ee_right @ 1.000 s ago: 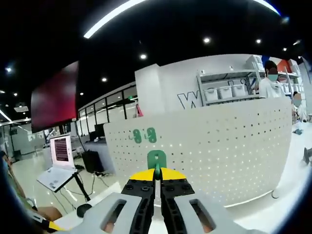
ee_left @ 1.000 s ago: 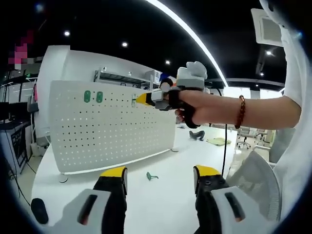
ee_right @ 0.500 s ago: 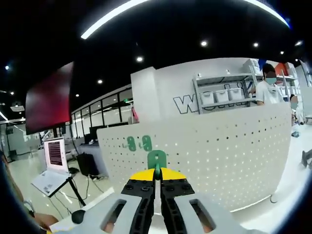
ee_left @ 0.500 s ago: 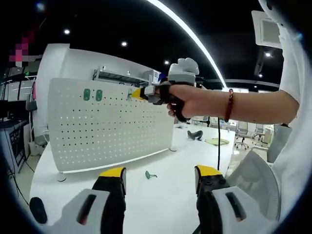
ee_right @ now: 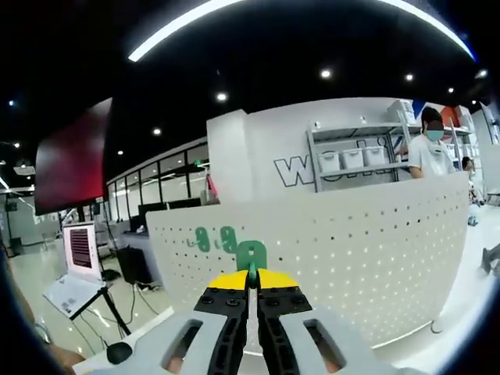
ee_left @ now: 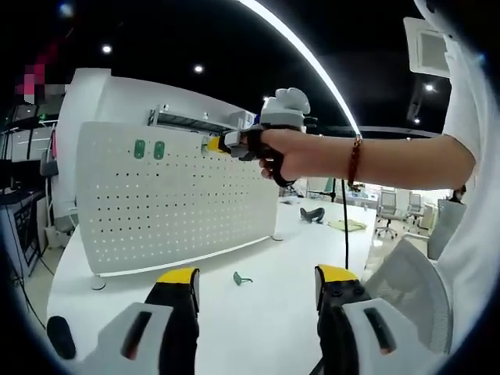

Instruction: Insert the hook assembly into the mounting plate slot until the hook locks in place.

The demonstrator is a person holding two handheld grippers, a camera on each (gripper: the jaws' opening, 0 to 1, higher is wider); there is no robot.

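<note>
Hook assembly (ee_right: 251, 255): green, pinched between the yellow tips at lower centre of the right gripper view, its flat tab standing up in front of the board.

Left gripper view
- Mounting plate (ee_left: 176, 203): white perforated board, upright on the white table (ee_left: 266, 312), spanning left to centre.
- Mounted hooks (ee_left: 148, 149): two green pieces side by side at the board's upper left.
- Right gripper (ee_left: 209, 144): carried by a hand from the right, yellow tip at the board's top edge, just right of the two green pieces.
- Change: over the last second, carried up and leftward along the board, from mid-height to its upper row.
- Spare hook (ee_left: 241, 278): small green piece lying on the table at lower centre, in front of the board.
- Left gripper (ee_left: 256, 283): at frame bottom, jaws spread wide, nothing between them, held well back from the board.

Right gripper view
- Right gripper (ee_right: 251, 275): jaws closed tight on the hook's base.
- Mounted hooks (ee_right: 215, 238): just upper left of the held hook, closer to it than a second ago.
- Board: larger in frame than before, so closer.

Meaning for the task: approach looks nearly done; insertion and locking not yet visible; whether the hook touches the board cannot be told.
</note>
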